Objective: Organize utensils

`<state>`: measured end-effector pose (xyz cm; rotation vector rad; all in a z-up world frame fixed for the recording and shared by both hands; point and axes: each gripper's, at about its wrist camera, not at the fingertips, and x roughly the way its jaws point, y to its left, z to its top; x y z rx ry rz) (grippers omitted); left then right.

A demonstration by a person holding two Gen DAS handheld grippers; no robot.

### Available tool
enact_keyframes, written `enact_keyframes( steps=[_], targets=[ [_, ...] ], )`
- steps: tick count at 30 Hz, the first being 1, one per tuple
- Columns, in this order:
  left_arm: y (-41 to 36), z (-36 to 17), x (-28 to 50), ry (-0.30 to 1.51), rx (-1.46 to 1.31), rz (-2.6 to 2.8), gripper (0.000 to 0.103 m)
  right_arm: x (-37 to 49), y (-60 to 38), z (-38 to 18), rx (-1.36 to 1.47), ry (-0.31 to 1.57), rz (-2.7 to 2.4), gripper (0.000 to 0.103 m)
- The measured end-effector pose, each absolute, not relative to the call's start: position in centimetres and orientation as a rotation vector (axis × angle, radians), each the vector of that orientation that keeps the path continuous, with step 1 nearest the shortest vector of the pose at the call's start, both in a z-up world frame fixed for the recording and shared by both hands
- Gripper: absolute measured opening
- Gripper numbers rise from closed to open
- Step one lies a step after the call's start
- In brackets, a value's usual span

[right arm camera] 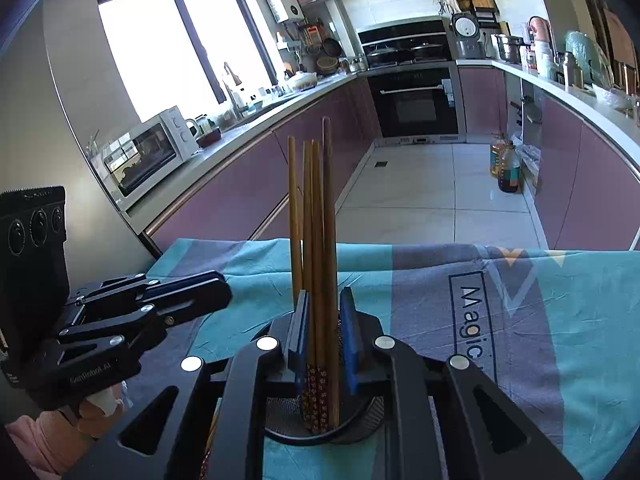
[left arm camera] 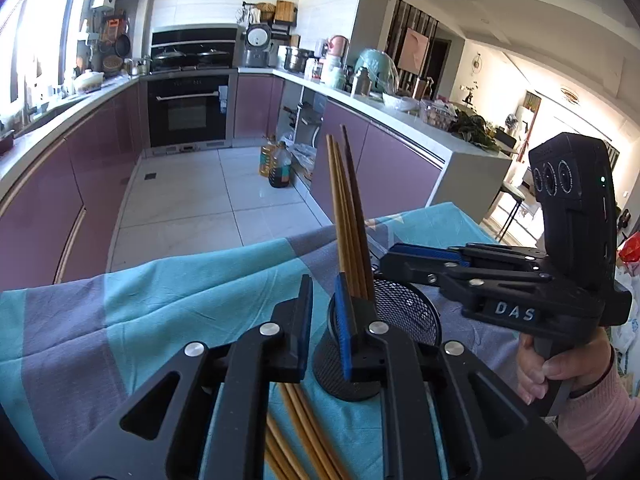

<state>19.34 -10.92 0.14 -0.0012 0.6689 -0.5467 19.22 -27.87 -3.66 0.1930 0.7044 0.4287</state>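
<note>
Several wooden chopsticks (right arm camera: 316, 220) stand upright in a black mesh holder (right arm camera: 360, 420) on the cloth-covered table. My right gripper (right arm camera: 326, 332) is over the holder with the bundle between its blue pads; a small gap shows on the right side, so the pads are not pressing. In the left wrist view the same chopsticks (left arm camera: 348, 208) rise from the holder (left arm camera: 404, 312) just behind the right finger of my left gripper (left arm camera: 324, 320). That gripper is slightly open, with only cloth between its pads. More loose chopsticks (left arm camera: 296, 432) lie on the cloth under it.
A teal and grey cloth (right arm camera: 520, 320) covers the table, and its far edge drops to the tiled kitchen floor. A hand in a pink sleeve (left arm camera: 560, 368) holds the right gripper (left arm camera: 388, 258). The left gripper (right arm camera: 224, 290) is close on the left of the holder. Oil bottles (left arm camera: 278, 164) stand on the floor.
</note>
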Motion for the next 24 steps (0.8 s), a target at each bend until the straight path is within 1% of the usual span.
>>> enact_keyframes(
  steps=[2,5,7,9,10,15,19,24],
  targets=[
    [-9.9,0.4,18.6,0.646,-0.001,-0.535,0.017,18.2,-28.0,-3.0,0.193,0.678,0.438,0.017],
    [-8.5,0.5,17.4,0.625,-0.001,-0.514,0.019,15.9,-27.8,-1.8,0.172,0.620,0.467,0.021],
    [-7.5,0.3,16.5,0.618,-0.004,-0.511,0.021,14.0,-27.4,-1.2,0.153,0.581,0.506,0.025],
    [-6.5,-0.4,15.4,0.620,0.000,-0.501,0.021,12.7,-26.8,-1.2,0.145,0.567,0.545,0.029],
    [-6.2,-0.8,15.0,0.624,0.006,-0.493,0.022,12.0,-26.4,-1.5,0.140,0.571,0.568,0.030],
    [-4.7,-3.7,12.7,0.671,0.025,-0.472,0.022,10.4,-24.2,-4.5,0.114,0.656,0.618,0.030],
    [-3.7,-6.3,11.3,0.726,0.034,-0.459,0.022,10.8,-22.4,-8.2,0.134,0.780,0.626,0.030],
    [-2.8,-9.1,10.5,0.793,0.031,-0.446,0.022,10.8,-20.8,-11.1,0.138,0.863,0.610,0.030]
  ],
)
